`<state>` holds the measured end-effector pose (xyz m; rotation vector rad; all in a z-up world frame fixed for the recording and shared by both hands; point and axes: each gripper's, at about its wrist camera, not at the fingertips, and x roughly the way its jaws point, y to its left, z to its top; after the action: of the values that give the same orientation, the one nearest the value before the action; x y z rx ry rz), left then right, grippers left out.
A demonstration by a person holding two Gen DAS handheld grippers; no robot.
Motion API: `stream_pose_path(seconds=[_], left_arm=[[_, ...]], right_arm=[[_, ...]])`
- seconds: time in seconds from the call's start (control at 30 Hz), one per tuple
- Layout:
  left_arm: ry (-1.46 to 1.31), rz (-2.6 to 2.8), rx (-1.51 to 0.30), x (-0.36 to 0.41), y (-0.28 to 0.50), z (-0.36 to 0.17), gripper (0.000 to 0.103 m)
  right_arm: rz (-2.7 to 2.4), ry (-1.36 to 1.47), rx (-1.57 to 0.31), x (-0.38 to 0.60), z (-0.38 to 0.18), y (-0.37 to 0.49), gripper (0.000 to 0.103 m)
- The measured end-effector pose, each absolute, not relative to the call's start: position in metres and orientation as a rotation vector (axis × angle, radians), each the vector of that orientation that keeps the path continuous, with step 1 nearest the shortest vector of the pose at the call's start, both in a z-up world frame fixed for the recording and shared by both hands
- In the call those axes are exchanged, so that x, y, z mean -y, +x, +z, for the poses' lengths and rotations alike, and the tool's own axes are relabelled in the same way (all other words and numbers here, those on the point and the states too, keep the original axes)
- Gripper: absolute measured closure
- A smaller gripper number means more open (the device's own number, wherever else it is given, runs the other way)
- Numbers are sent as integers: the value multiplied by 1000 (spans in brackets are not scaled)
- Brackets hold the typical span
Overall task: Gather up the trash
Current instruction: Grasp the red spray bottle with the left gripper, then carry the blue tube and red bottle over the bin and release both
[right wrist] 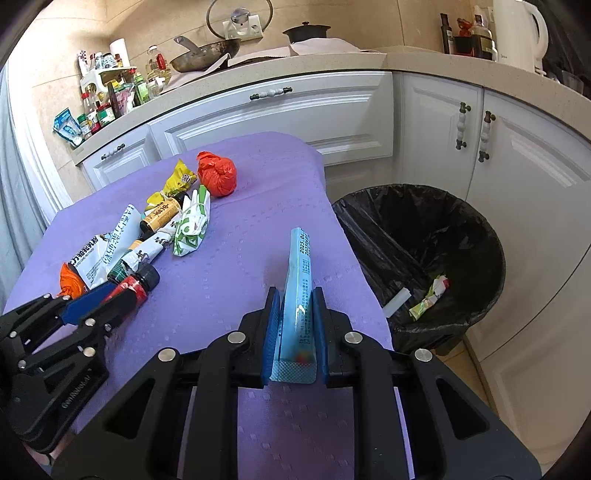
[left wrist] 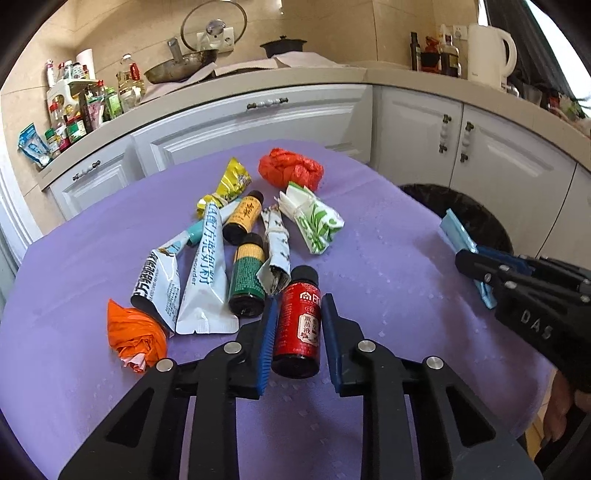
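Straddling one red bottle [left wrist: 298, 322], left gripper [left wrist: 298, 334] fingers apart, right gripper [right wrist: 294, 328] clamped on one blue packet [right wrist: 297, 291].

White cabinets [right wrist: 280, 110] under beige counter [right wrist: 295, 66] — tiled wall [left wrist: 129, 33] behind.

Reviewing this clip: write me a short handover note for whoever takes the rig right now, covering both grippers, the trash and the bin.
Right gripper: shut on the light blue packet, held over the purple table edge, not yet above the bin.
Left gripper: open, fingers either side of the red bottle, which lies on the table; not gripped yet.
Done: a few wrappers already lie in the black-lined bin.
Left: drop the blue packet, take the red bottle, then the green bottle, yellow bottle, pouches, and the two orange bags.
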<state>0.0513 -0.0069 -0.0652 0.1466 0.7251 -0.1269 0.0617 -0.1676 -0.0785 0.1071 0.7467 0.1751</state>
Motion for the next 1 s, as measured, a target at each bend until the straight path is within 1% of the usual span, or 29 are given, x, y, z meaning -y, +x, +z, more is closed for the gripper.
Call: stream_pose_path(seconds=[0.37, 0.63, 1.0], left_arm=[[104, -158, -620, 17, 47, -32, 78], [98, -170, -585, 27, 59, -23, 78], [103, -226, -568, 67, 88, -19, 78]], right_arm=[[138, 111, -695, 185, -60, 61, 86], [94, 111, -669, 201, -52, 66, 86], [-4, 110, -634, 241, -44, 86, 86]])
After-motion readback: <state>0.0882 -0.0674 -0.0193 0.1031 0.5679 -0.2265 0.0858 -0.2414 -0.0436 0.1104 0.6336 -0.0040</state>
